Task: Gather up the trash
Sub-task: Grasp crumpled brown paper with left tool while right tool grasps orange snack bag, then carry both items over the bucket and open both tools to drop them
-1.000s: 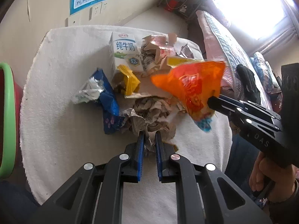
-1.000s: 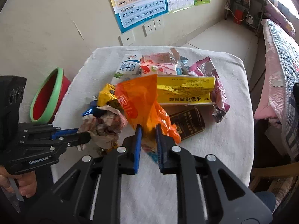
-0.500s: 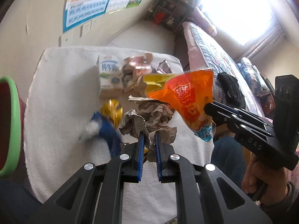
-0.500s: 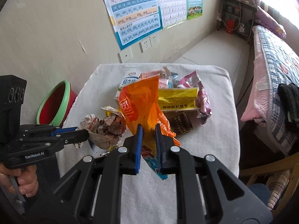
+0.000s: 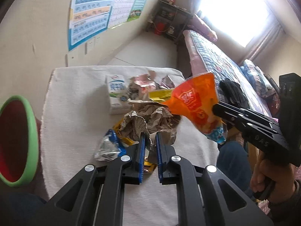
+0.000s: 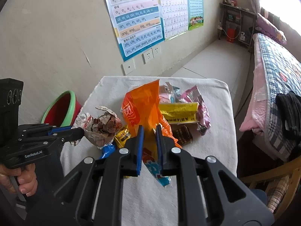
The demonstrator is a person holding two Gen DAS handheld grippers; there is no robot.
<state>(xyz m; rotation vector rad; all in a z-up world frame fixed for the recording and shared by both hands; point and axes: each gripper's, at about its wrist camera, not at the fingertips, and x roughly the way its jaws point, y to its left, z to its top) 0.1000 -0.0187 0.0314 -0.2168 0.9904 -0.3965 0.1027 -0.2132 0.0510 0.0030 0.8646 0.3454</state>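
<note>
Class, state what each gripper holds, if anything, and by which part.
Left gripper: crumpled paper, pinched at its near lower edge. Right gripper: orange bag, pinched near its lower end.

My left gripper is raised over the table's near left side, jaws pinched nearly together. My right gripper hangs beside it, likewise clamped, fists wrapping both handles.

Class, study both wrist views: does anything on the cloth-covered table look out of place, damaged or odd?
Yes. Torn, crumpled wrappers lie heaped on the table around a milk carton. Two pieces are lifted off it: crumpled brown paper in the left gripper, an orange snack bag in the right gripper.
</note>
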